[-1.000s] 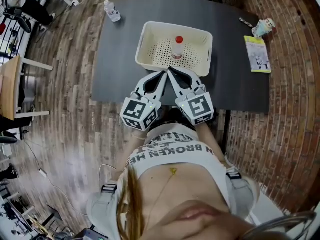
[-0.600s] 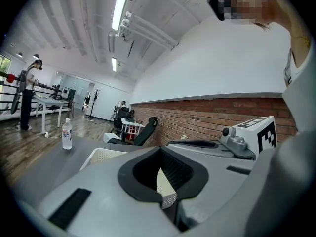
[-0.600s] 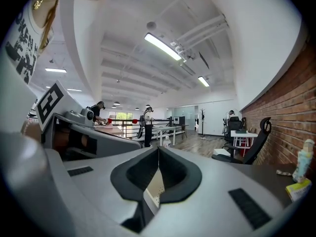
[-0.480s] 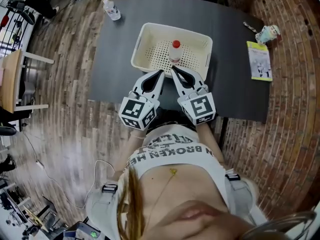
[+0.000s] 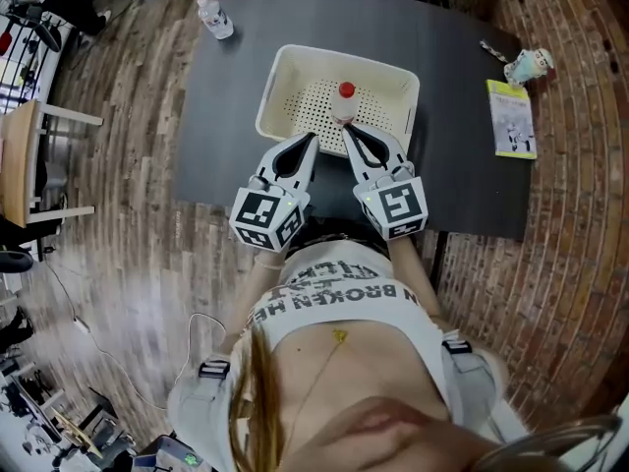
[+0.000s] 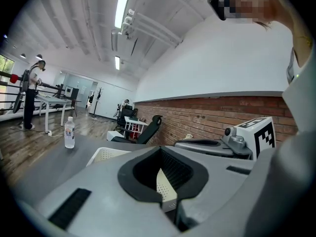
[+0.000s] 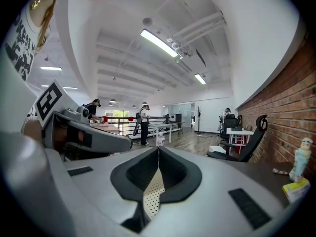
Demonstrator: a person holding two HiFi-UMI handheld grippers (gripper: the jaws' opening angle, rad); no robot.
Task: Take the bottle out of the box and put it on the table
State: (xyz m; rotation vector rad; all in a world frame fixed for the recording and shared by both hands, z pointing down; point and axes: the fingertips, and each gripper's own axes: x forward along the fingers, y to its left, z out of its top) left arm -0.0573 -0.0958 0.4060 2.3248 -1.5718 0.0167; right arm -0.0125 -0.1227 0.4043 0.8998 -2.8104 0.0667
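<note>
Head view | left gripper point(image 5: 314, 138), right gripper point(image 5: 345, 129) aimed at box point(image 5: 278, 87) | jaws closed, empty

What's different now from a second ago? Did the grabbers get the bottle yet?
The left gripper and right gripper crept forward toward the box, tips spreading apart; the right one now nears the bottle. Nothing was grabbed or let go. Both stay shut and empty, and the bottle stays upright in the box.

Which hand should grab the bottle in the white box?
Right, probably. The right gripper has its tip closest to the bottle in the box; the left gripper sits farther aside. Both are shut.
</note>
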